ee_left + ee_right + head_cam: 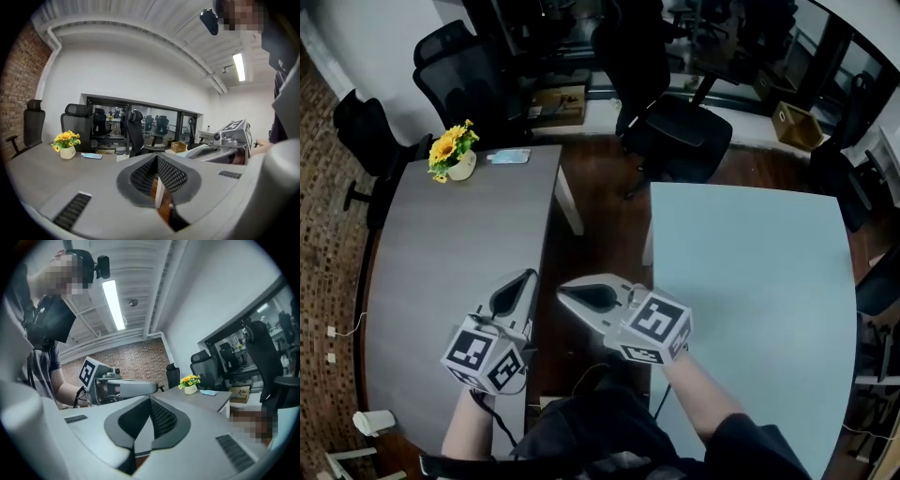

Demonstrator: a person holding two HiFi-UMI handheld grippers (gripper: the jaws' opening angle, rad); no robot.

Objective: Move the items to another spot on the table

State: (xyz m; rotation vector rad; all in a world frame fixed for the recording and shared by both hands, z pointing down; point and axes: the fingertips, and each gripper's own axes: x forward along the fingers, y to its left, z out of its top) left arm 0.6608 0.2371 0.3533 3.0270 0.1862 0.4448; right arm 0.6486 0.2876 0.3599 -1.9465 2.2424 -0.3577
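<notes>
We log two tables side by side: a grey table (441, 253) and a pale blue table (759, 281), with dark wood floor (600, 202) between them. Black office chairs (675, 136) stand beyond. There is a brick wall (136, 359), a white wall (131, 70) with a glazed partition (140, 112), and a strip ceiling light (114, 303), lit.

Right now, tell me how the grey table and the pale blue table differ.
The grey table has a curved outer edge; the pale blue table looks straight-edged. The grey table bears a pot of yellow flowers and a flat blue item at its far end; the pale blue table shows nothing on it. Both stand side by side, a gap between.
</notes>
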